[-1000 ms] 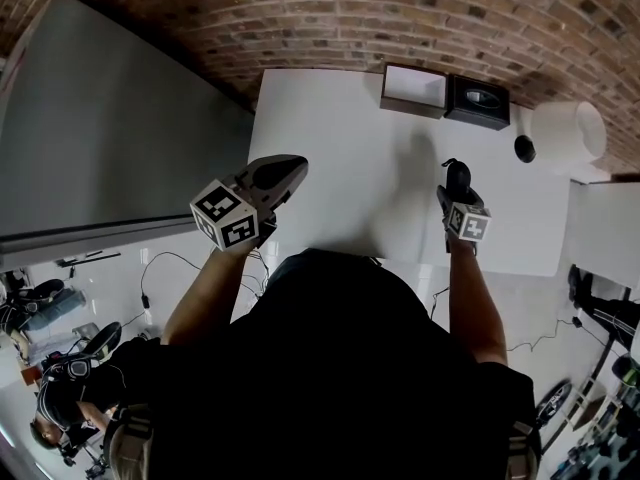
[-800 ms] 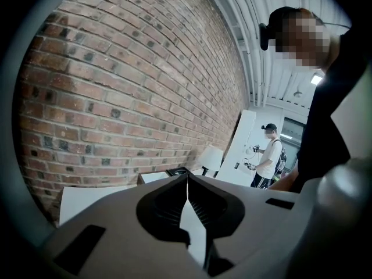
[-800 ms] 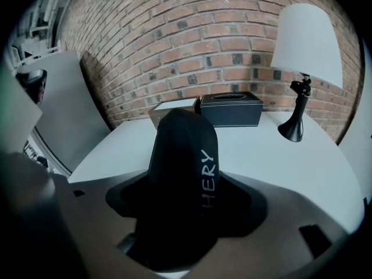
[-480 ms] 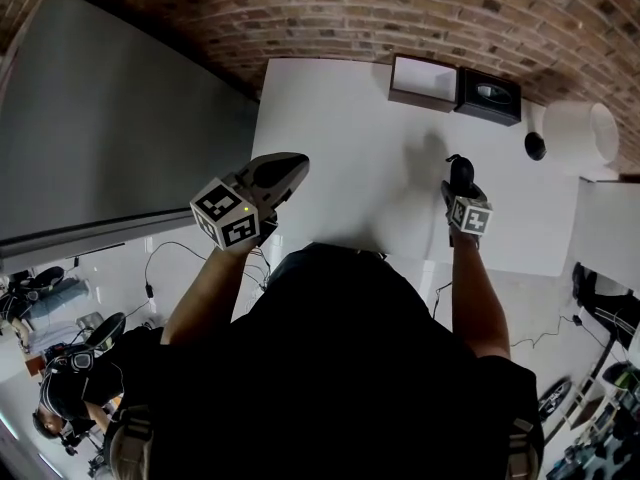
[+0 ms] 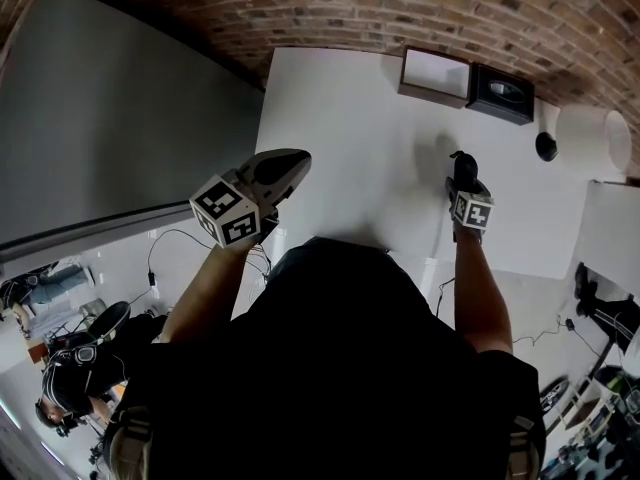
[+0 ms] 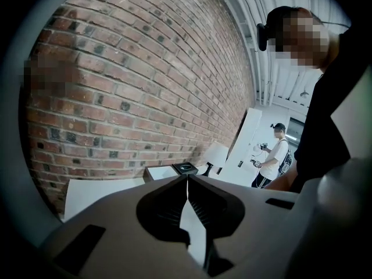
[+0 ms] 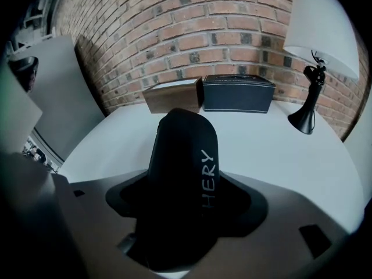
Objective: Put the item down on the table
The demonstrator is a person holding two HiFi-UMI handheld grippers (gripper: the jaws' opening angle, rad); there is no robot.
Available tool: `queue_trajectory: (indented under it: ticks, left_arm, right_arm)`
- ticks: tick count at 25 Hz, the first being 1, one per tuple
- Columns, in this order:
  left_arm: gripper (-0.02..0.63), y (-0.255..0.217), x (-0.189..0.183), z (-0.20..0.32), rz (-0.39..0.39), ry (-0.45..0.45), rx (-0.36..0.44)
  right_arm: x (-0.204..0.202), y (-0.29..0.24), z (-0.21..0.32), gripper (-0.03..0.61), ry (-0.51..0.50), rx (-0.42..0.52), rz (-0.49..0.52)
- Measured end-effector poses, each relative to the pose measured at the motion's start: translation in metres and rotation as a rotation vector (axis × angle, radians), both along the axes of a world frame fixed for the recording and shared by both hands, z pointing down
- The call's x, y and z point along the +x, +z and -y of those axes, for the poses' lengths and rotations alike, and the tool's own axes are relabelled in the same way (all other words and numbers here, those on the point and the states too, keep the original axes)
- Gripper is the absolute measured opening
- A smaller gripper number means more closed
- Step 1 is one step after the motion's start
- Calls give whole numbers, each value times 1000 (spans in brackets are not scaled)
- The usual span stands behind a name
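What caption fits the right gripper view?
Right tool grips a black item over the table; two boxes and a lamp behind.

The right gripper (image 5: pixel 462 174) has sunk closer to the table (image 5: pixel 340 138), carrying the black item (image 7: pixel 181 167)

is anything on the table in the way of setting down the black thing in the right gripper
Nothing visible is. The table ahead of the black case in the right gripper is bare; the brown box, black box and lamp stand back by the brick wall.

Wooden box (image 7: pixel 173 95), black box (image 7: pixel 238 93), lamp (image 7: pixel 318 51) beyond
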State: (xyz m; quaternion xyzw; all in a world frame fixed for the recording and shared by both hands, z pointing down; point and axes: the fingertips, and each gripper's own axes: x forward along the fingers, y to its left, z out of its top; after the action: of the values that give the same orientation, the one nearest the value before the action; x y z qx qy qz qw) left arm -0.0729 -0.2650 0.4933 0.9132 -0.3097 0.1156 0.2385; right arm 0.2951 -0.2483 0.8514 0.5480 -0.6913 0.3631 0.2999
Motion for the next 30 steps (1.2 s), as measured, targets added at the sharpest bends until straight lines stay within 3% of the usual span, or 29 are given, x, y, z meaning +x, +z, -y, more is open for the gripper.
queue_trajectory:
  ticks: [14,30]
  left_arm:
    - [24,17,-11,9,3,-7,-36]
    - [24,29,-15,14,-9,-7,-53]
  right_arm:
    - [-8,28,2,345,-18,-53,-59]
    - [-10,34,8,345,-27,-42,-118]
